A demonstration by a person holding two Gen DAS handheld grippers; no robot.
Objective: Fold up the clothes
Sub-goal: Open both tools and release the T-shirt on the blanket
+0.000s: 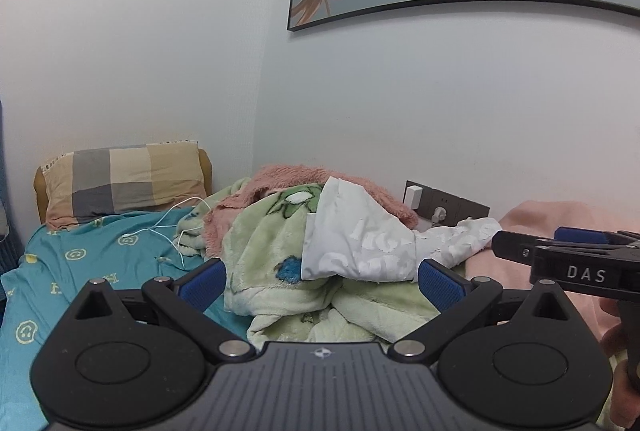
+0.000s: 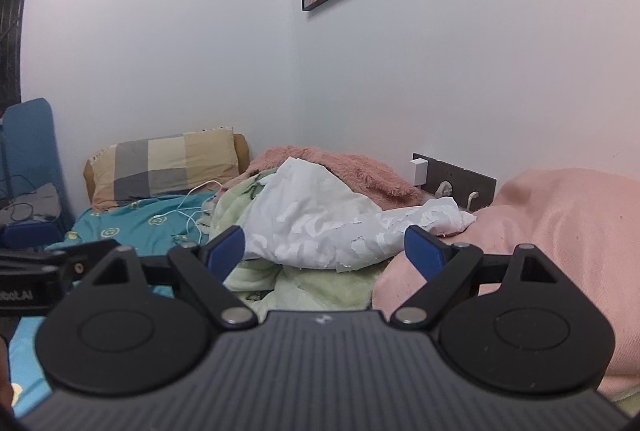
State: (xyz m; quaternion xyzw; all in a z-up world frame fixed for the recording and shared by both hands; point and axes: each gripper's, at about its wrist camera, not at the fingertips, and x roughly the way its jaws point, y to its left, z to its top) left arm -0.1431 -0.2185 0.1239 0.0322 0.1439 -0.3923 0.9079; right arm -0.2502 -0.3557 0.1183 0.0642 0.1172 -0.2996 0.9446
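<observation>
A crumpled white garment [image 1: 360, 243] [image 2: 320, 227] lies on top of a heap on the bed, over a green fleece blanket [image 1: 272, 243] [image 2: 312, 283] and a fuzzy pink piece [image 1: 280, 175] [image 2: 352, 167]. My left gripper [image 1: 320, 281] is open, held just short of the heap, with nothing between its blue pads. My right gripper [image 2: 326, 251] is open too, facing the white garment from the near side, empty. In the left wrist view the right gripper [image 1: 560, 255] shows at the right edge, held by a hand.
A checked pillow [image 1: 124, 183] [image 2: 168, 163] lies at the head of the bed on a teal sheet [image 1: 100, 263] [image 2: 136, 223]. A white cable [image 1: 176, 227] crosses the sheet. A pink quilt [image 2: 560, 231] bulks at the right. Wall sockets [image 1: 444, 207] with a plugged charger sit behind the heap.
</observation>
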